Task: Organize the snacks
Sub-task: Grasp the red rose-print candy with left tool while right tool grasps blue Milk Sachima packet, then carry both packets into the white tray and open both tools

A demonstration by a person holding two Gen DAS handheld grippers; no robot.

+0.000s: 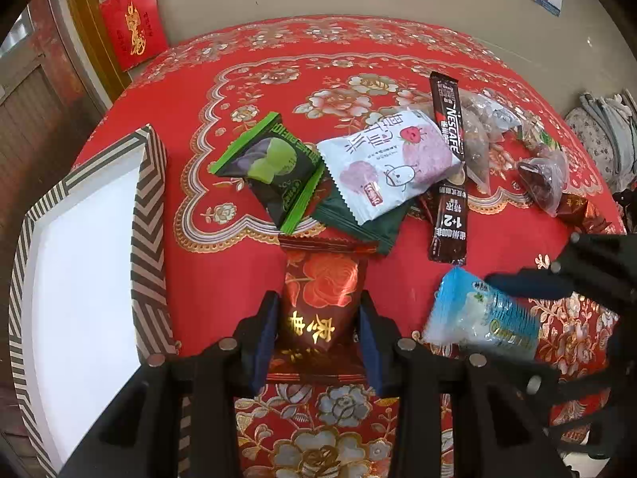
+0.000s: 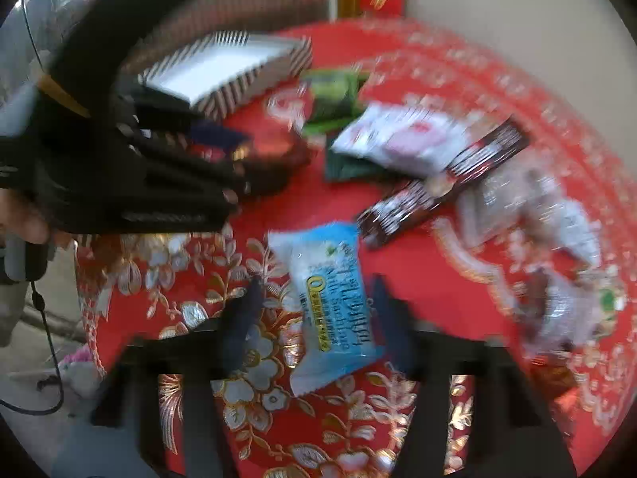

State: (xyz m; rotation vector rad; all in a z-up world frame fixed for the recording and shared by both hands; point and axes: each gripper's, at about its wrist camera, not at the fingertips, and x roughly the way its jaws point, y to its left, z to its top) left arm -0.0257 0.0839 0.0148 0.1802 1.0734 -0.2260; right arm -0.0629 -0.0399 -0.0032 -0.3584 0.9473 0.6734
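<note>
My left gripper (image 1: 318, 318) is shut on a dark red rose-print snack packet (image 1: 318, 298), its pads pressing both sides. The striped box (image 1: 151, 215) with a white inside stands just to its left. My right gripper (image 2: 318, 298) is open, its fingers on either side of a blue and white milk snack packet (image 2: 330, 306) that lies on the red tablecloth; it also shows in the left wrist view (image 1: 481, 314). The right wrist view is blurred. The left gripper shows there (image 2: 223, 151) beside the striped box (image 2: 227, 71).
A pile of snacks lies mid-table: a green and black packet (image 1: 270, 167), a white and pink packet (image 1: 394, 163), a dark green packet (image 1: 358, 219), a Nescafe stick (image 1: 450, 167) and clear wrapped sweets (image 1: 541, 175). The round table's edge (image 1: 119, 95) curves behind.
</note>
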